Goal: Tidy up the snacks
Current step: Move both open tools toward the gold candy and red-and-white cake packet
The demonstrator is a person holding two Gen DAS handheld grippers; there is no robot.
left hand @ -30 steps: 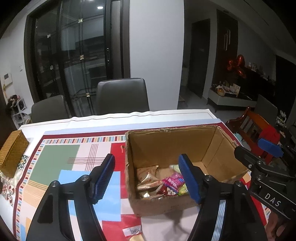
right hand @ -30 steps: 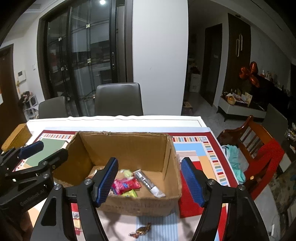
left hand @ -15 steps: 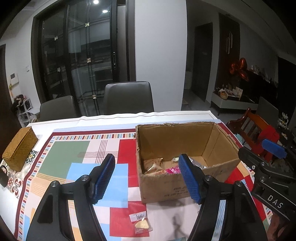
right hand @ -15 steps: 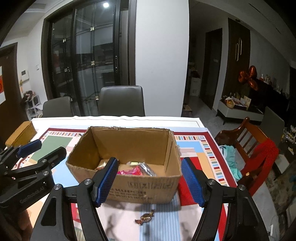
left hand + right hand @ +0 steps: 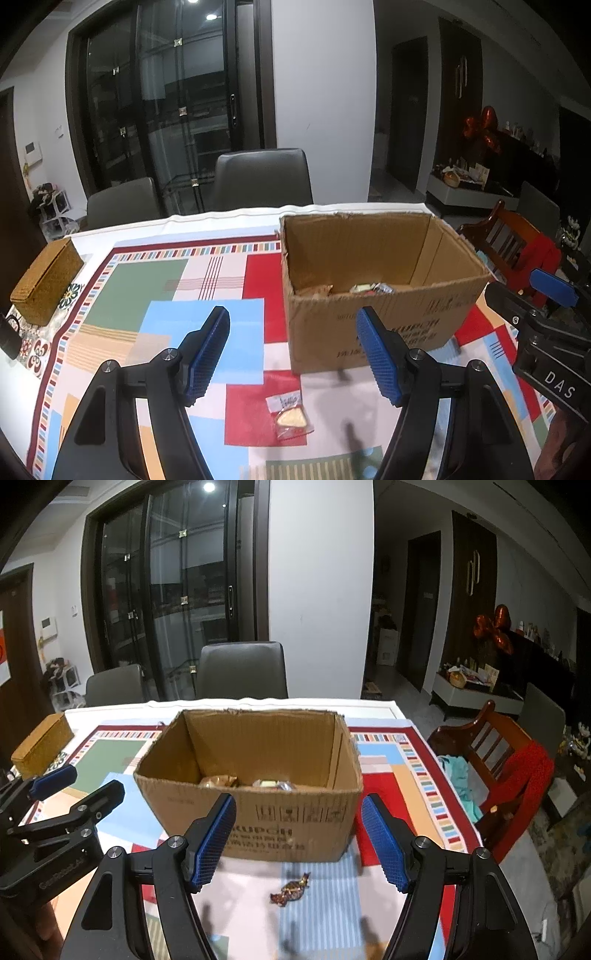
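Both your left gripper (image 5: 293, 352) and right gripper (image 5: 297, 838) hang spread apart and empty, just short of the cardboard box (image 5: 255, 794). The wrapped candy (image 5: 290, 886) in front of it is light and crinkly; pinch its middle. Only your left view shows the clear cookie packet (image 5: 290, 415), likely fragile.

Home dining room: dining table (image 5: 388, 710), padded chairs (image 5: 242, 672), glass doors (image 5: 166, 590), sideboard clutter (image 5: 469, 675).
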